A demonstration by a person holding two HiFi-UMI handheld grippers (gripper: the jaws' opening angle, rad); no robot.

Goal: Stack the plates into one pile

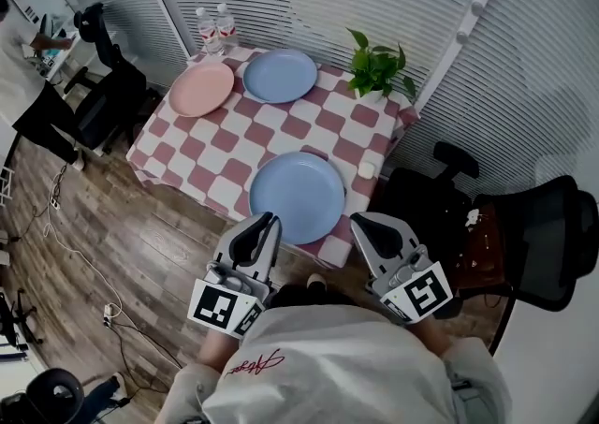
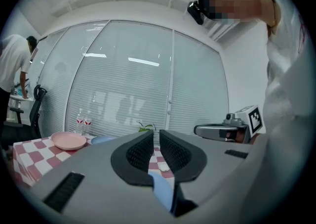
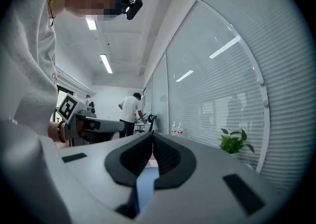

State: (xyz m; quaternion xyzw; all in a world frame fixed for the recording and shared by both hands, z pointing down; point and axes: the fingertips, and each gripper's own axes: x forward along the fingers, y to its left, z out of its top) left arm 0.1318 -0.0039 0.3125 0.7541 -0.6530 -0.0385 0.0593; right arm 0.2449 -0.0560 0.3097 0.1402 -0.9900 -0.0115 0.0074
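Note:
Three plates lie apart on a table with a red-and-white checked cloth (image 1: 213, 146): a pink plate (image 1: 201, 88) (image 2: 69, 141) at the far left, a blue plate (image 1: 280, 75) (image 2: 101, 140) beside it, and a larger blue plate (image 1: 297, 196) at the near edge. My left gripper (image 1: 267, 220) (image 2: 154, 136) is shut and empty, held level just short of the near plate's left side. My right gripper (image 1: 361, 222) (image 3: 152, 141) is also shut and empty, at that plate's right side. The near plate (image 3: 145, 183) shows below its jaws.
A potted plant (image 1: 377, 66) (image 3: 232, 141) stands at the table's far right corner, two water bottles (image 1: 215, 29) at the far left. A small white object (image 1: 365, 170) lies near the right edge. Black chairs (image 1: 552, 235) (image 1: 108, 99) flank the table. A person (image 3: 131, 112) stands behind.

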